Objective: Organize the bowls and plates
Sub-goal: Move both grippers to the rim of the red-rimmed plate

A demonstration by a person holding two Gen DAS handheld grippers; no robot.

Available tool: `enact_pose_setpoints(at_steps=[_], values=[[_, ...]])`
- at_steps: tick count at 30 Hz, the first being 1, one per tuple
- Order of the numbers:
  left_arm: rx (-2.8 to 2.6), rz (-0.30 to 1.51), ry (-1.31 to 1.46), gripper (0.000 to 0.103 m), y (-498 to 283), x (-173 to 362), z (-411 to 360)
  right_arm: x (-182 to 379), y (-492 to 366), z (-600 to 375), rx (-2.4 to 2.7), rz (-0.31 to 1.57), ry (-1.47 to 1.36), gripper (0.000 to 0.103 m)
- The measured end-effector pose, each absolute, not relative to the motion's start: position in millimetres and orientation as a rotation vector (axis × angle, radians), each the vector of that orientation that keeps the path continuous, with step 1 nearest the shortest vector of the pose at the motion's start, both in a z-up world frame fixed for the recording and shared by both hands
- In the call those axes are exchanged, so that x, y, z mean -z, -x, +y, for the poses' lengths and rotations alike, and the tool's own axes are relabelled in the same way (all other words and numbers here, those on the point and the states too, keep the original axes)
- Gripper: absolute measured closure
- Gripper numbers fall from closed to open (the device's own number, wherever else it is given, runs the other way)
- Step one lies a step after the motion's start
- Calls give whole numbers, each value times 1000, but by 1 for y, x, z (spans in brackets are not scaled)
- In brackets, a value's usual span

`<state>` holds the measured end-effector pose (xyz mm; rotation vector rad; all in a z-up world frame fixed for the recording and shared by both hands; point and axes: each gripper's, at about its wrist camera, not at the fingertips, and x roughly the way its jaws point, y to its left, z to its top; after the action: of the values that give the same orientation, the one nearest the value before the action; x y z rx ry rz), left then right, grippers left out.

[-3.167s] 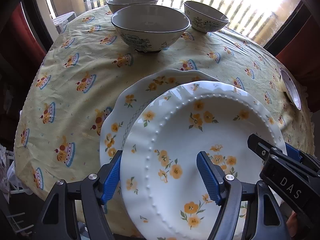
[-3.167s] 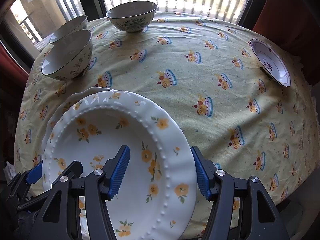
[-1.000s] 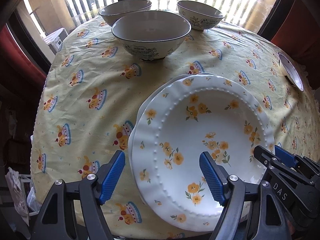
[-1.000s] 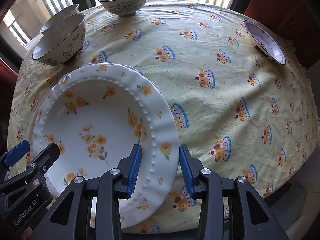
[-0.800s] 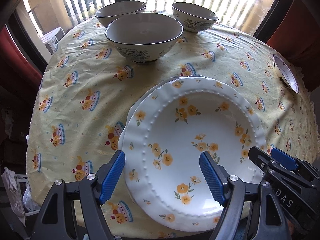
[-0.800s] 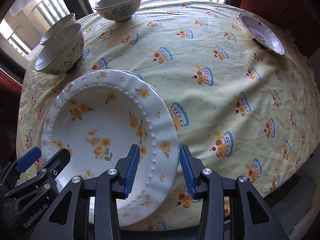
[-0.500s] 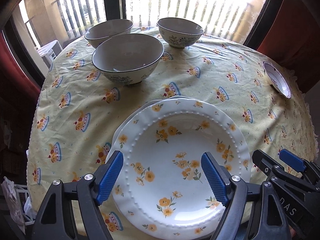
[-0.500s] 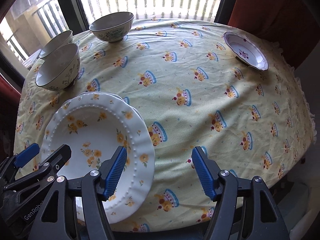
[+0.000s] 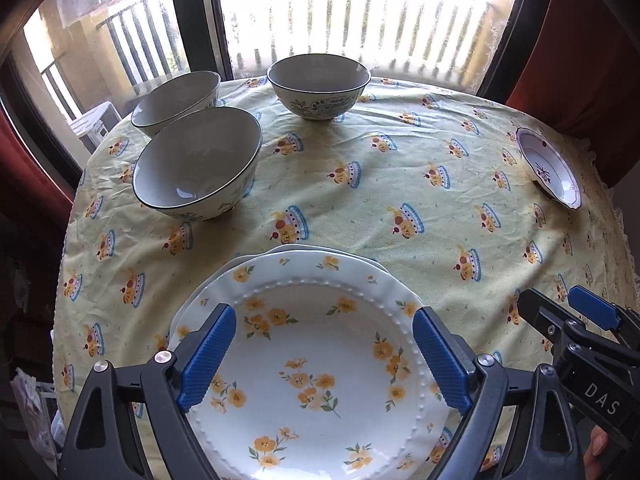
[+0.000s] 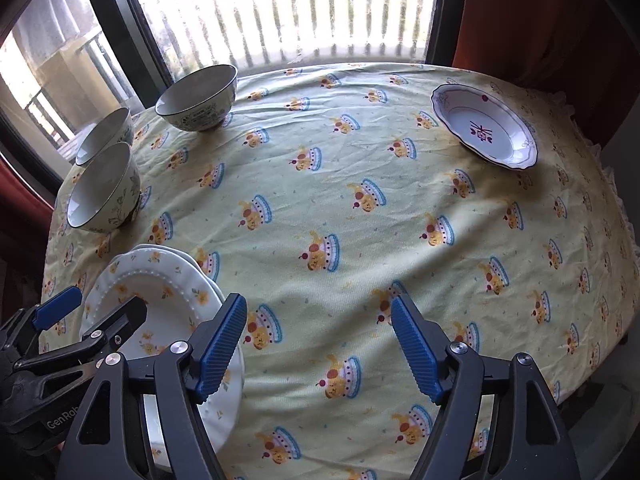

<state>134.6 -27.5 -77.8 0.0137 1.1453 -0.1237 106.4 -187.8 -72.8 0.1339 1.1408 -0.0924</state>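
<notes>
Fingers: the left gripper [image 9: 324, 356] is standing wide, its blue pads [image 9: 206, 356] hanging above the yellow-flowered plate [image 9: 316, 364] and gripping nothing. The right gripper [image 10: 318, 344] is likewise spread wide and bare, hanging over open tablecloth [image 10: 360, 240] just beside that plate's rim.

Holdings, placed from the flowered plate:
- The flowered plate is lying nested on a second plate [image 9: 292, 249], whose edge is peeking out on the far side; both are sitting at the near edge of the table.
- Three bowls are standing beyond it: the nearest bowl [image 9: 196, 164] far-left, a second bowl [image 9: 176, 100] behind that one, and a third bowl [image 9: 318, 84] farthest back, toward the window.
- A small purple-patterned dish [image 10: 484, 130] is sitting alone, well apart on the far right.

Step in hand, as a judgement: the plate pile is looking settled, so the loose pieces are asking for attention next, likely the dish or the bowls. Doing it well is meaning taking one rim squarely between the pads, lifting level, and lowering gently so glazed ware is not sliding or knocking.

Views compared: the left wrist view is showing the flowered plate's full face and beaded ring, and the right gripper from its side. The right wrist view is showing the dish's interior motif plainly, the plate only in part, and the side decoration on the nearest bowl.
</notes>
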Motion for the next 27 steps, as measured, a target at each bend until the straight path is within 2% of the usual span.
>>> enact_pose_setpoints(at_steps=[7, 27], values=[[96, 1133, 18, 7, -143, 69, -73, 67, -126, -236, 59, 1144, -137, 24], [67, 1135, 97, 8, -183, 74, -218, 50, -175, -391, 13, 1063, -151, 24]])
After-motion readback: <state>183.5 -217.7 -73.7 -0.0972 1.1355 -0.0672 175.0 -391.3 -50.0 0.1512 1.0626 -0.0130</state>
